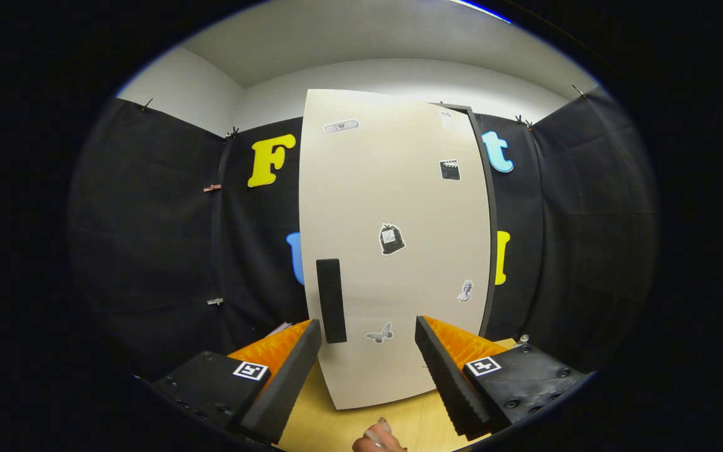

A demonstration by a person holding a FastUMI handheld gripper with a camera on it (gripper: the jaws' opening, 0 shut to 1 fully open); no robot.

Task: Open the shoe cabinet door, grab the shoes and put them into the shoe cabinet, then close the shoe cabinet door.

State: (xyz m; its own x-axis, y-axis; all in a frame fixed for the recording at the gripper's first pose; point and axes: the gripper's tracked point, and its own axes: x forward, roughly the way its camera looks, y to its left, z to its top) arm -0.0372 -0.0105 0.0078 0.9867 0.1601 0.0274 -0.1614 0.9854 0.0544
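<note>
Cream-white laminate faces me — the shoe cabinet door point(393, 251), standing upright on a pale wooden floor point(336, 414), with a dark upright handle point(331, 300) near its left edge and small stickers point(391, 239) scattered across it. My gripper point(368, 358) hangs just short of the door, fingers spread wide with nothing between them; the handle sits just ahead of the left finger point(286, 376). From the door's face alone I can't tell whether it is fully shut or a touch ajar, and I see no shoes beside it. So this fits either an approach to pull the door open or the moment around closing it — I won't pick. Someone's fingertip point(379, 436) shows on the floor below the door, between my fingers. Any move at the handle would call for shifting left to bracket that narrow bar squarely.
</note>
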